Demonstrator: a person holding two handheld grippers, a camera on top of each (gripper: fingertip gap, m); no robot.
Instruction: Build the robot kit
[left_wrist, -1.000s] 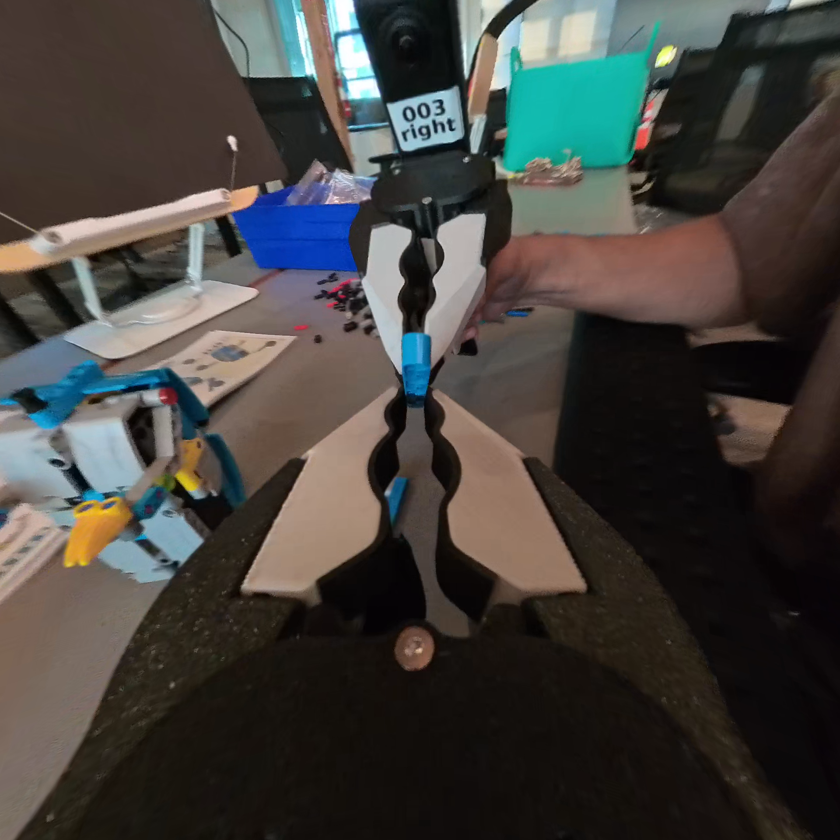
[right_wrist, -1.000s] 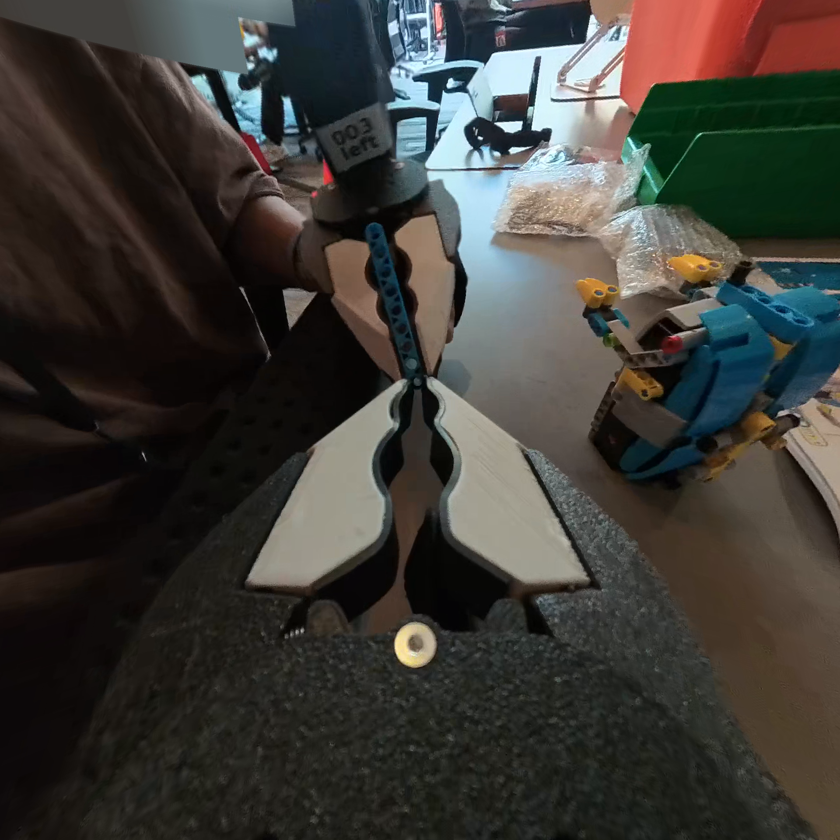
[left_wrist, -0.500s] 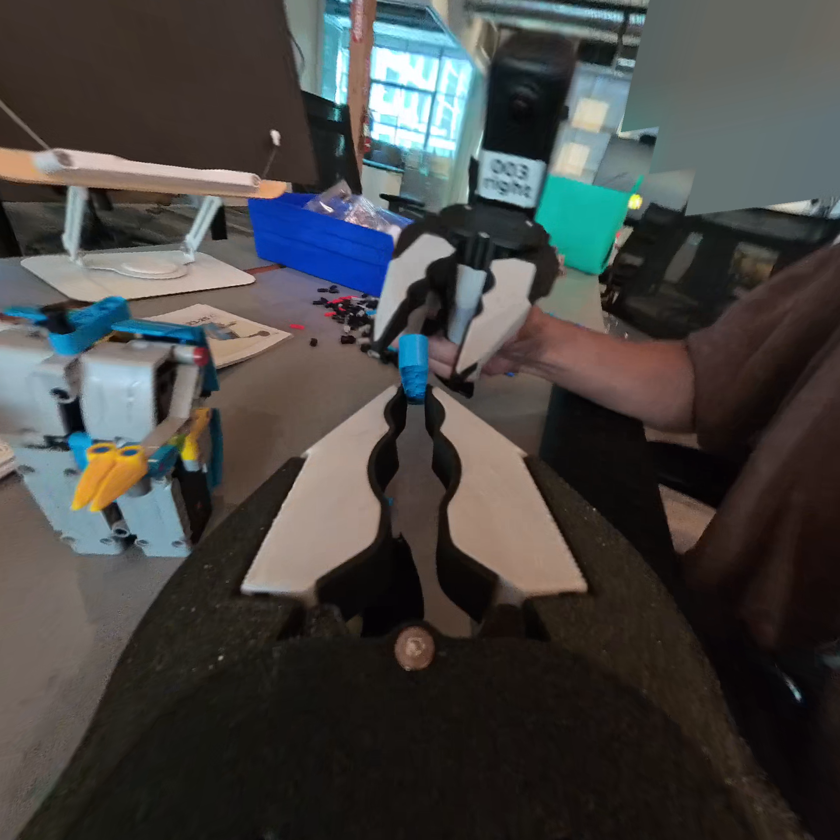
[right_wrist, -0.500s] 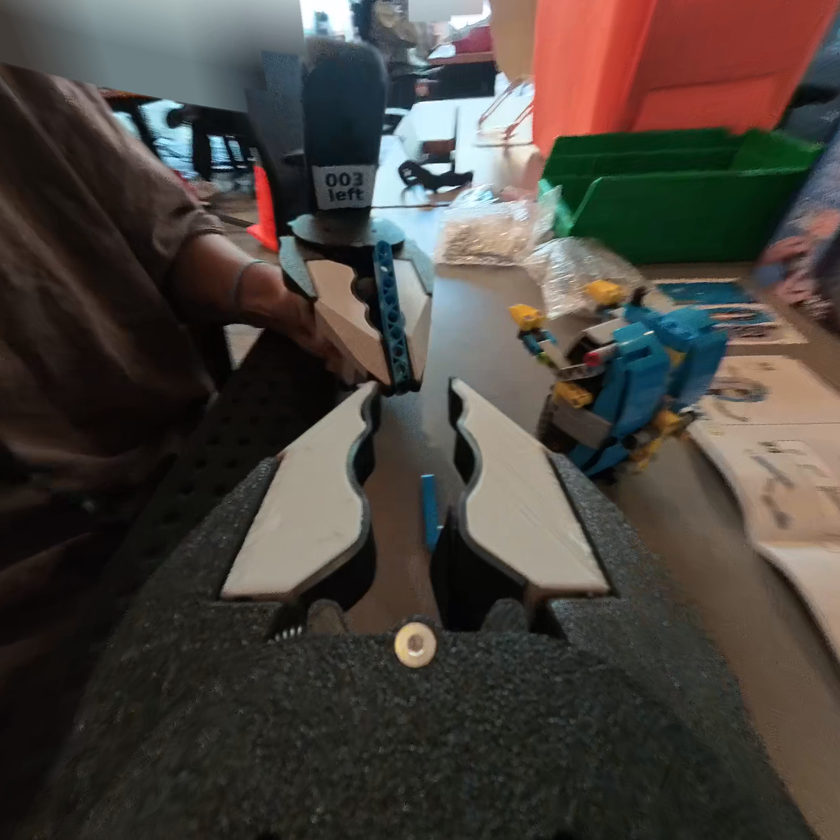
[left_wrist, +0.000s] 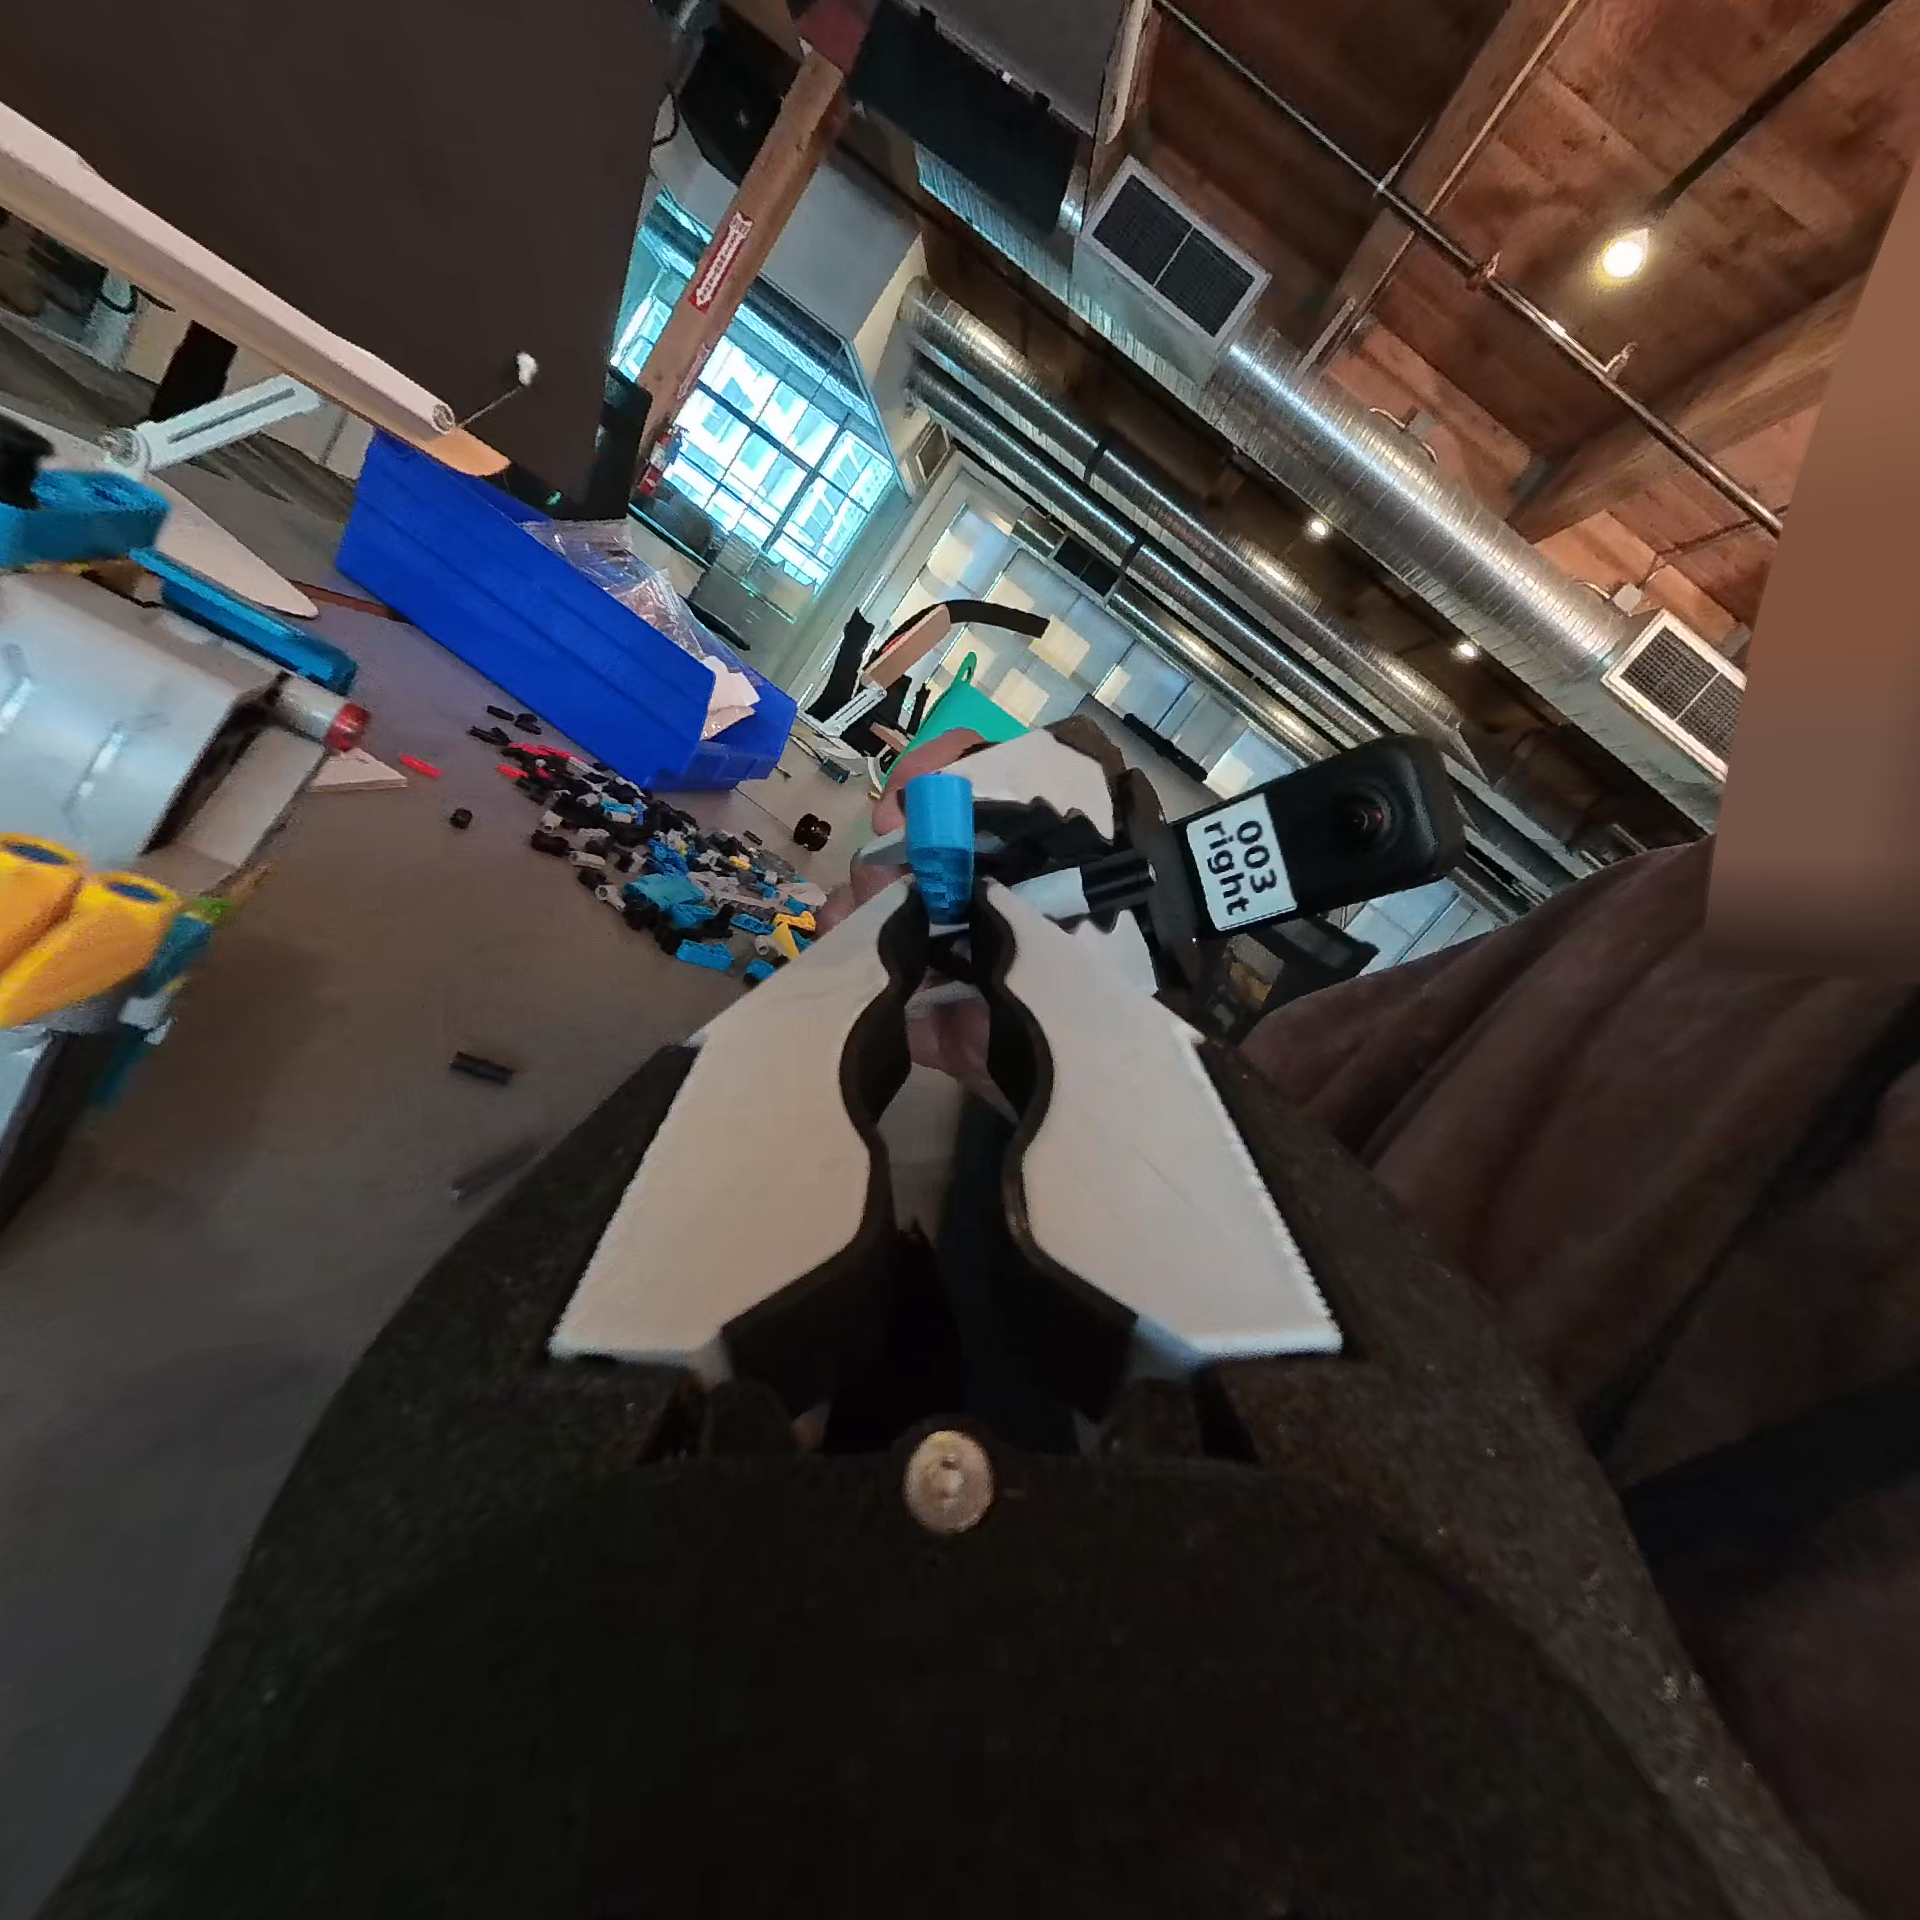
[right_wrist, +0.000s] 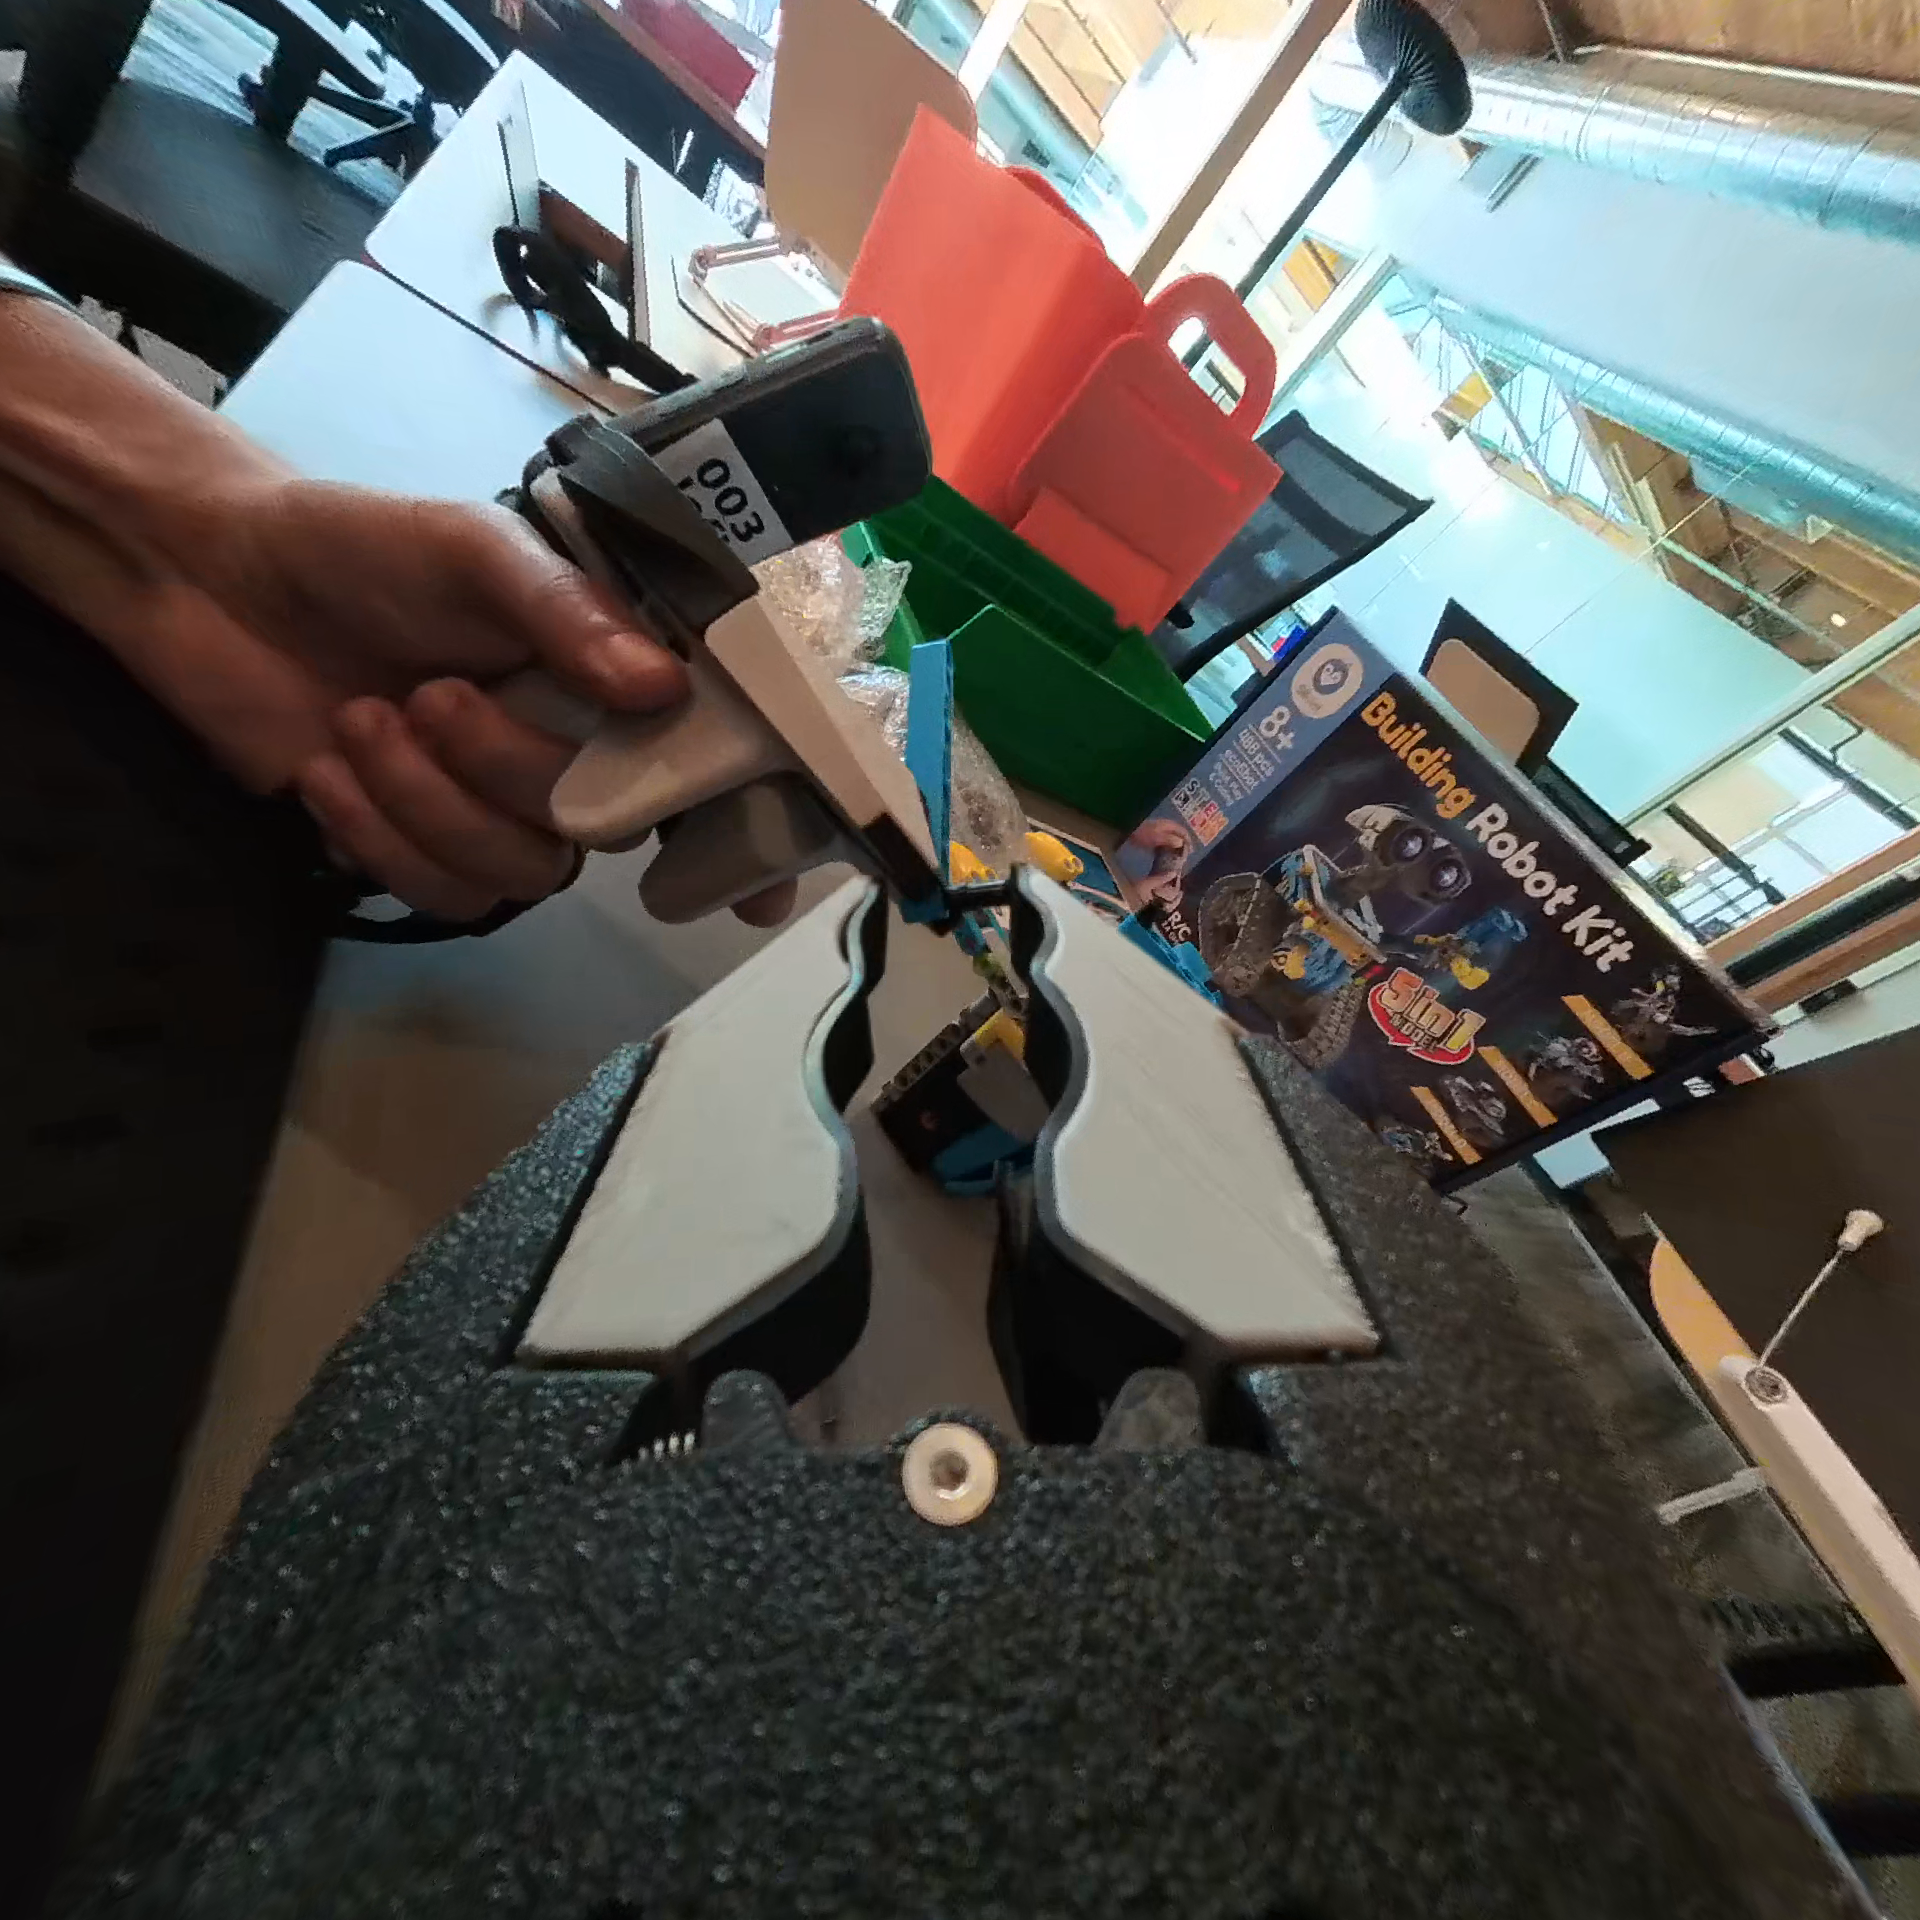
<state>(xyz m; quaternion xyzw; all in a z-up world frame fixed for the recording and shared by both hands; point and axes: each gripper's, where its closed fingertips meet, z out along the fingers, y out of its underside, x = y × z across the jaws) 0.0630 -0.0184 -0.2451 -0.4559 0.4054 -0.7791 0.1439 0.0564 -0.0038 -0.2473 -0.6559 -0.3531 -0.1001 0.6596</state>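
Left claw (left_wrist: 943, 925) clamped on a blue beam (left_wrist: 937, 847) at frame centre, right claw (right_wrist: 948, 896) parted narrowly around it, printed kit box (right_wrist: 1455, 935) at right, white-labelled cameras on both grippers.

Left claw (left_wrist: 943, 914): white finger plates edged in black, speckled black foam body. It grips a bright blue plastic beam (left_wrist: 938, 847). Right claw (right_wrist: 948, 902): white plates with dark grey edging, speckled charcoal foam body. Grey-brown counter (left_wrist: 312, 1060). At 10 o'clock in the left wrist view, a royal-blue plastic bin (left_wrist: 540, 613); near it, a scatter of black, blue, yellow and red small bricks (left_wrist: 665, 862). At 12 o'clock in the right wrist view, an orange-red folded carrier (right_wrist: 1049, 384) above a green plastic bin (right_wrist: 1029, 675). At 3 o'clock, a dark blue printed box with orange lettering (right_wrist: 1444, 935).
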